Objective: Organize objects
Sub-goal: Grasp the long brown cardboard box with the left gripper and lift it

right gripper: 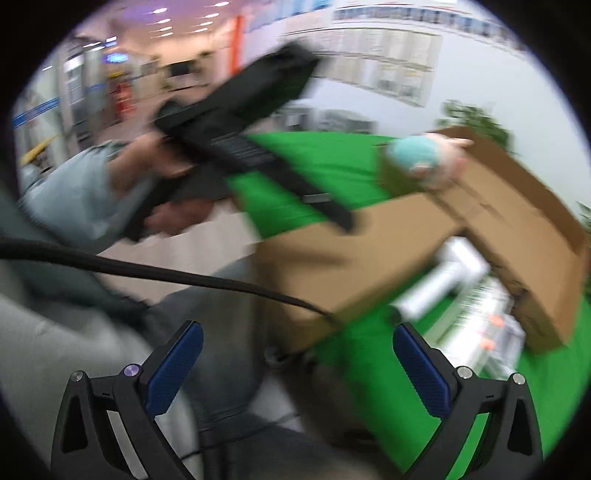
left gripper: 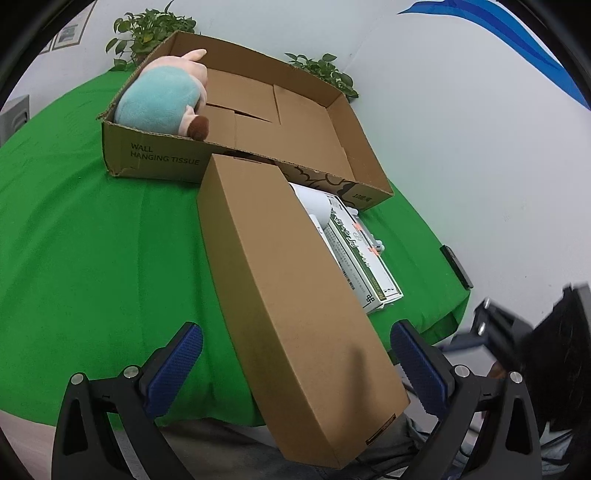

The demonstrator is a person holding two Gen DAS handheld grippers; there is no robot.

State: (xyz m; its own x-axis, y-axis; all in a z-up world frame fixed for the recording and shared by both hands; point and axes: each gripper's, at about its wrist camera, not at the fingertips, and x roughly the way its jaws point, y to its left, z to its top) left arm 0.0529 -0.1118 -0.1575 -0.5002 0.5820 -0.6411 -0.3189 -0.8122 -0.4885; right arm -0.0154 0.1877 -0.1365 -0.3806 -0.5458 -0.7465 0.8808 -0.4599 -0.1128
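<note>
Cardboard tray point(left gripper: 343, 147), printed "WALL HANGING TISSUE", sits at the far side of the green-covered counter point(left gripper: 92, 240); it is the largest item and the likely destination. A plush toy point(left gripper: 162, 107) (teal body, pink limbs) lies in its left corner, leaning over the rim. The rest of the tray floor is bare.

Long brown box point(left gripper: 295, 295) lies diagonally on the counter, far end touching or just short of the tray's front wall, near end overhanging the counter edge toward the person. The left claw point(left gripper: 295, 369) is released, jaws wide, straddling the box's near end without touching it. The right claw point(right gripper: 297, 365) is also spread and holding nothing; its view is heavily motion-blurred.

Judged step: grasp the long box for transfer into the tray. To do it well, close squarely across the narrow width and further in than the overhanging tip, since the box is long and will lever downward if held at its end. Lift before swinging, to clear the tray wall.

Obstructions: a white bottle point(left gripper: 314, 206) and a green-and-white carton point(left gripper: 362, 258) lie just beside the box's right flank, apparently touching it, so a sideways drag would shove them. A cable point(right gripper: 166, 273) crosses the right view. Potted plants point(left gripper: 155, 29) stand behind the tray, clear of the work.
</note>
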